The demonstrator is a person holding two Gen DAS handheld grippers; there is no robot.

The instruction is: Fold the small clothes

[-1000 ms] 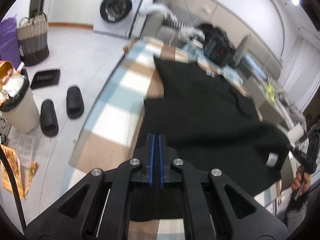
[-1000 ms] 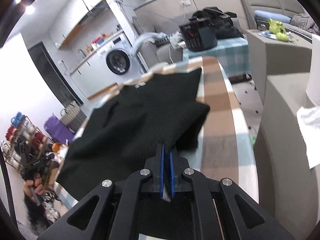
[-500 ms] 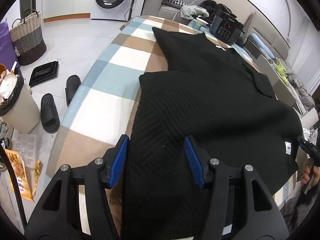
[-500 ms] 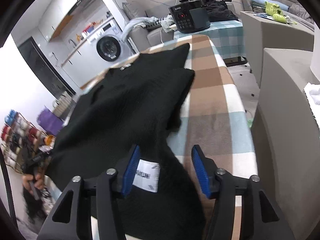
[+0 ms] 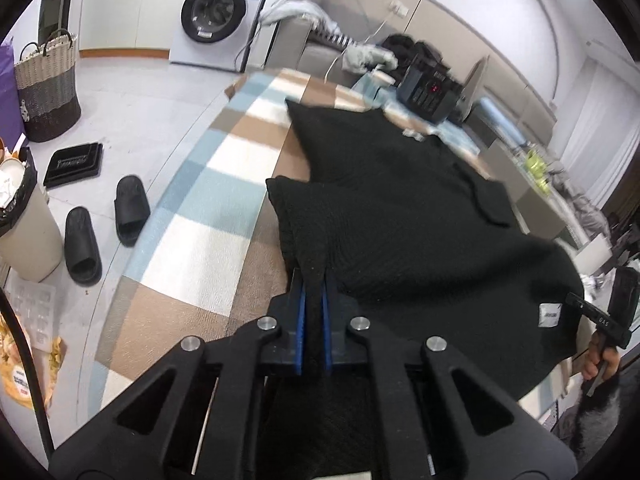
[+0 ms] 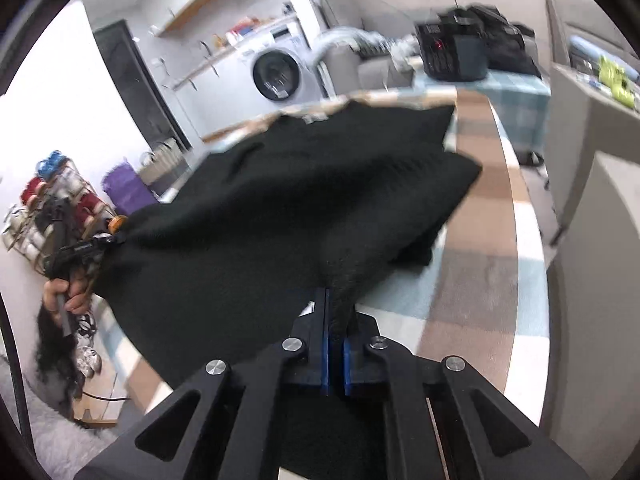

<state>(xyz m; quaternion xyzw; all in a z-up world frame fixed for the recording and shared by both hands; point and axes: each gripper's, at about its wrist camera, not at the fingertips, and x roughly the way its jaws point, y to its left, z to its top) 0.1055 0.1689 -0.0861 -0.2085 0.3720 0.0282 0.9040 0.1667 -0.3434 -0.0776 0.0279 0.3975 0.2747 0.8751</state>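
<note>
With its jaws just closed, the left gripper [image 5: 314, 320] and right gripper [image 6: 336, 344] each pinch the black garment [image 5: 400, 216] on the checked table [image 5: 200, 248], mid-fold; next, probably, carry the hem forward evenly.

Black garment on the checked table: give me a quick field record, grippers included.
garment: black knit garment, spread over the checked tablecloth, partly folded
left gripper: just closed, shut on the garment's near edge
right gripper: just closed, shut on the garment's near edge
label: white tag near the right gripper's corner
table far end: black appliance
floor: black slippers, woven basket, washing machine
</note>
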